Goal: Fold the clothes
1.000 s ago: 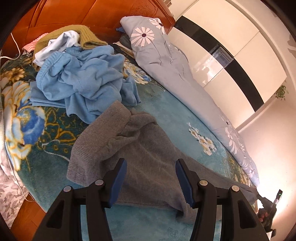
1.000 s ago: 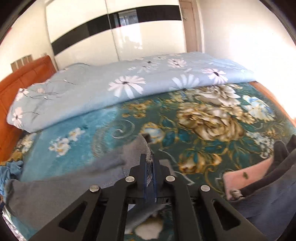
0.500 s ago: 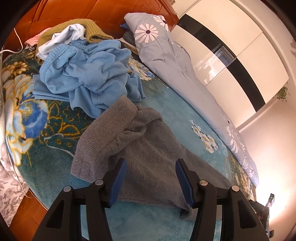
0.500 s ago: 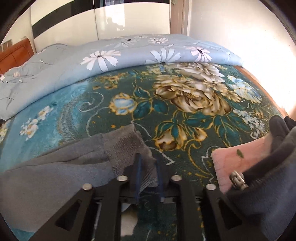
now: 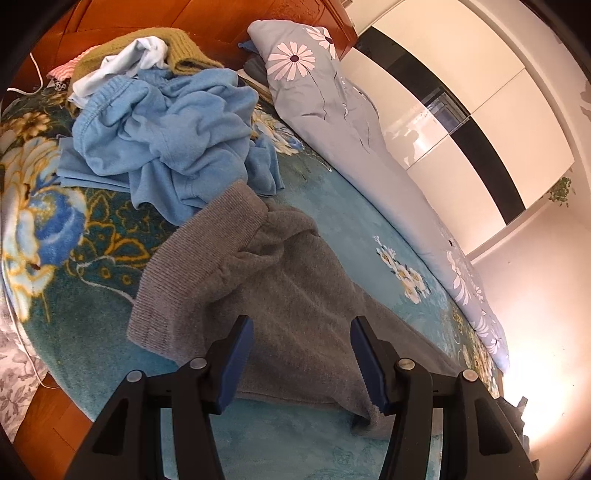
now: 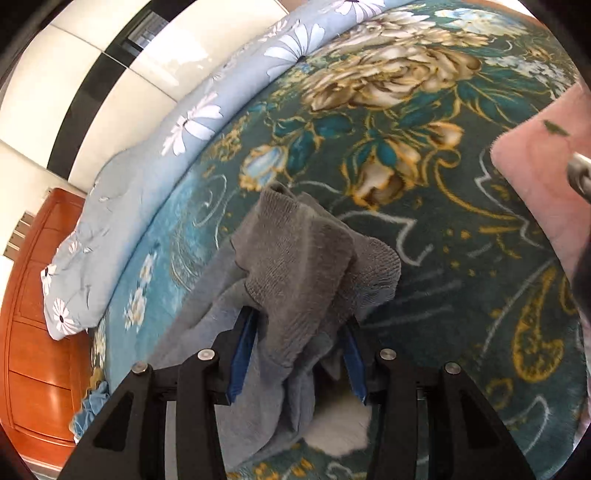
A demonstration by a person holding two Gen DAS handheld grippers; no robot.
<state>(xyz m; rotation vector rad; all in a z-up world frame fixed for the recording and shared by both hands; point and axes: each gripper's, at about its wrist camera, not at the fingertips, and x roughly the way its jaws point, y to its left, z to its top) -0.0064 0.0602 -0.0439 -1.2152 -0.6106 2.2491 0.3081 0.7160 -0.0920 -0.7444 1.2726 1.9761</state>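
Grey knit trousers (image 5: 288, 295) lie stretched along the teal floral bedspread (image 5: 74, 229), ribbed waistband toward the pile of clothes. My left gripper (image 5: 301, 354) is open, hovering just above the trousers' middle, holding nothing. In the right wrist view the bunched ribbed cuff end of the grey trousers (image 6: 303, 266) lies between the fingers of my right gripper (image 6: 297, 360). Its jaws stand open and apart from the cloth.
A pile of blue, white and olive clothes (image 5: 162, 122) sits by the wooden headboard (image 5: 110, 18). A folded grey daisy-print quilt (image 5: 354, 122) runs along the far side. A pink garment (image 6: 543, 177) and dark clothes lie at the right. The bed edge and wood floor (image 5: 37, 413) are at the lower left.
My right gripper has opened and let go of the trouser cuff, which now lies slumped on the bed. The left gripper has shifted slightly closer over the trousers, still open.
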